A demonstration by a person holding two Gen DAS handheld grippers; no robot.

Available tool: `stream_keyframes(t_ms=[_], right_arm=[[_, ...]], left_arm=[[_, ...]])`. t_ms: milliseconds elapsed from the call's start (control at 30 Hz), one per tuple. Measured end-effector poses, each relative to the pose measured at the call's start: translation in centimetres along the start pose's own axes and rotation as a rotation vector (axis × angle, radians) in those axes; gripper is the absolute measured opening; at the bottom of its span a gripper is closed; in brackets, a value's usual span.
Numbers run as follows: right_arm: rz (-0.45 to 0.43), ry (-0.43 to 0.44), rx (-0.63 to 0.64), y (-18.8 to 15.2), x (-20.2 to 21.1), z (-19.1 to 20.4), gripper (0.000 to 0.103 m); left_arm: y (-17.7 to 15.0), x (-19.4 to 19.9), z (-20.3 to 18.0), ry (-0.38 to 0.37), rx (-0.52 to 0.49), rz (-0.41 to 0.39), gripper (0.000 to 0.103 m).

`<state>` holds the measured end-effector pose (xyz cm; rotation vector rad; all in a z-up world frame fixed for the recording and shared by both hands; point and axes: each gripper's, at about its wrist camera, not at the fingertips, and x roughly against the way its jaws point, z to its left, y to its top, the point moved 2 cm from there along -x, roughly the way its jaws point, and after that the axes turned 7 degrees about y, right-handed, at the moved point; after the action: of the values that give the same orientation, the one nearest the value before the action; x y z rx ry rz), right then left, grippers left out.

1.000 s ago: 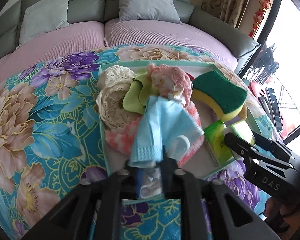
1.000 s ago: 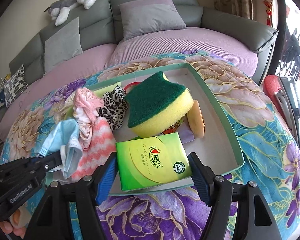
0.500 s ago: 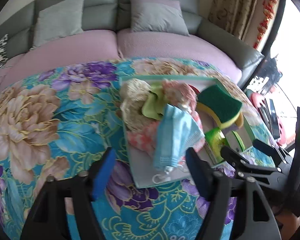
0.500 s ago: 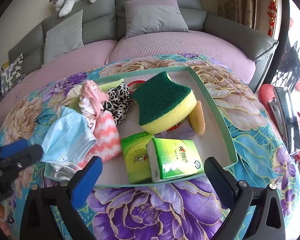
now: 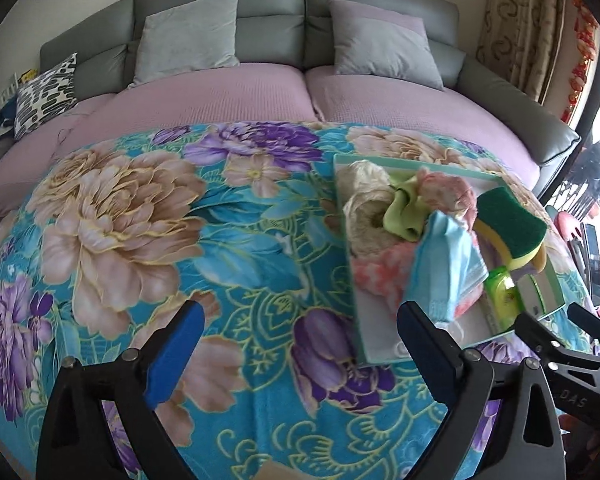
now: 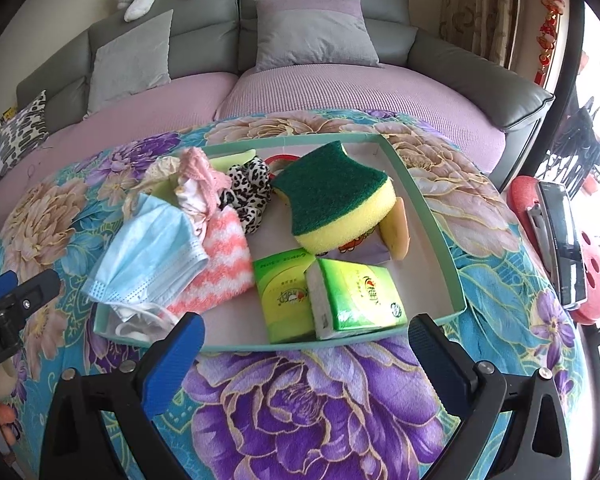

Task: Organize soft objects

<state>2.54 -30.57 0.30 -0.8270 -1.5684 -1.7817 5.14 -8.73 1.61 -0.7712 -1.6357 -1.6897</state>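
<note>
A shallow green-rimmed tray (image 6: pixel 440 224) sits on the floral blanket and holds soft things: a blue face mask (image 6: pixel 148 252) draped over its left edge, a pink-and-white fuzzy cloth (image 6: pixel 220 264), a leopard scrunchie (image 6: pixel 248 188), a green-and-yellow sponge (image 6: pixel 336 196) and two green tissue packs (image 6: pixel 356 296). The tray (image 5: pixel 380 354), mask (image 5: pixel 444 268) and sponge (image 5: pixel 508 224) also show in the left wrist view. My left gripper (image 5: pixel 296 336) is open and empty, left of the tray. My right gripper (image 6: pixel 304 344) is open and empty, just in front of the tray.
The floral blanket (image 5: pixel 140 220) covers the table. A grey sofa with pink seat covers (image 6: pixel 340 80) and cushions stands behind. A red stool with a phone on it (image 6: pixel 560 236) is at the right. The left gripper shows at the left edge of the right wrist view (image 6: pixel 12 300).
My left gripper let go of the blue mask, opened and pulled back to the left. My right gripper let go of the green tissue pack in the tray, opened wide and drew back.
</note>
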Motion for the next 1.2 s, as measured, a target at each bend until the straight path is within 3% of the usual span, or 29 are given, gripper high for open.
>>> stream_keyframes(t_ms=[1200], right_arm=[[0.037, -0.002, -0.028, -1.4, 0.1, 1.1, 0.103]], left_arm=[[-3.1, -1.2, 1.9, 0.152, 0.027, 0.084, 0.097]])
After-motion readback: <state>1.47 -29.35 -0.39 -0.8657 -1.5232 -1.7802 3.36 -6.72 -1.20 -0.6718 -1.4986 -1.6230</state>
